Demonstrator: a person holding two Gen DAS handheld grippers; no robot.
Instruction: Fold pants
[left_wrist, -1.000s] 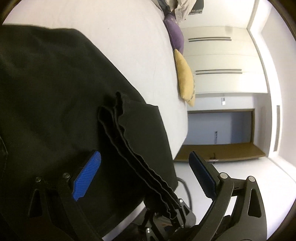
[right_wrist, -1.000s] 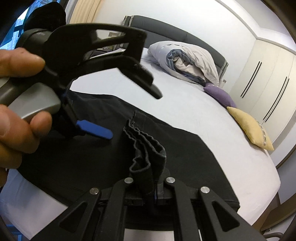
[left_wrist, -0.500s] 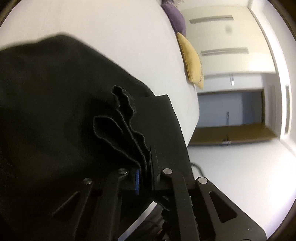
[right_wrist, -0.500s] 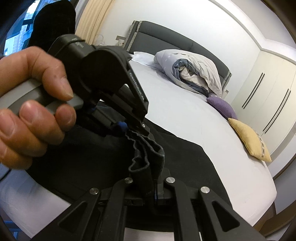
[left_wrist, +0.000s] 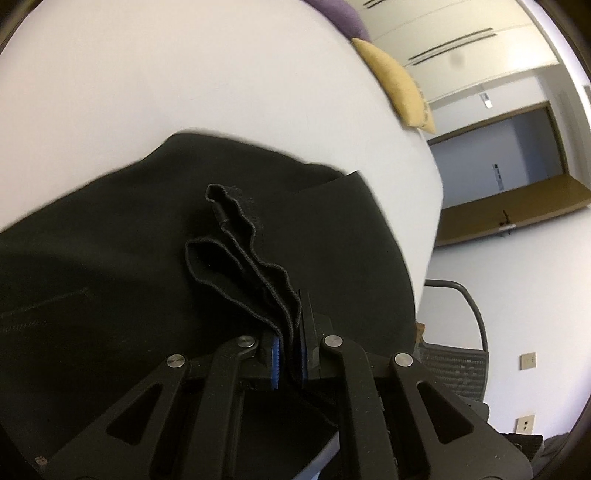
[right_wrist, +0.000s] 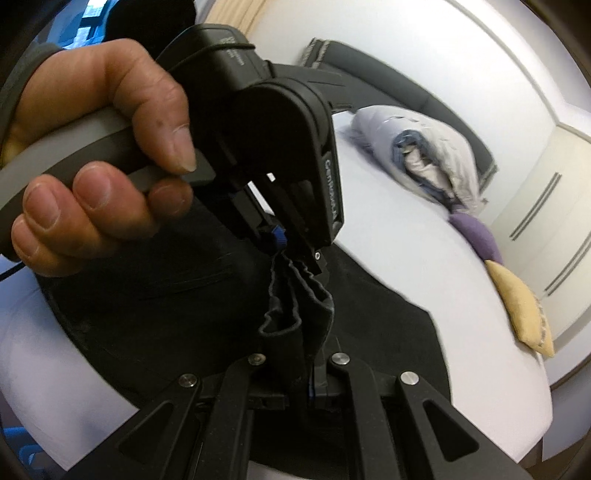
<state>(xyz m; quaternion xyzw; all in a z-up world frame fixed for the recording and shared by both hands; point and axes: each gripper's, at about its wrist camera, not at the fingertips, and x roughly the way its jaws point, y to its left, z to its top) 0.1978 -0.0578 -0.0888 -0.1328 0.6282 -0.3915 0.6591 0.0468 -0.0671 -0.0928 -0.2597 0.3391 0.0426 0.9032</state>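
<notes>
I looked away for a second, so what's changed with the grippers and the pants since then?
The left gripper closed on the bunched edge of the black pants, joining the right gripper. The right gripper stayed clamped on that edge. The pants remain spread on the bed.

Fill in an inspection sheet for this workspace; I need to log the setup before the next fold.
Surface: white bed, bare beyond the pants.
Job's things: black pants spread on the bed, gathered hem lifted.
Clutter: yellow cushion, purple cushion, rolled duvet.
Grippers: left gripper and right gripper both shut on the hem; a hand holds the left.
Cables: thin black lead by that hand.
Surroundings: wardrobe doors, mesh chair.
</notes>
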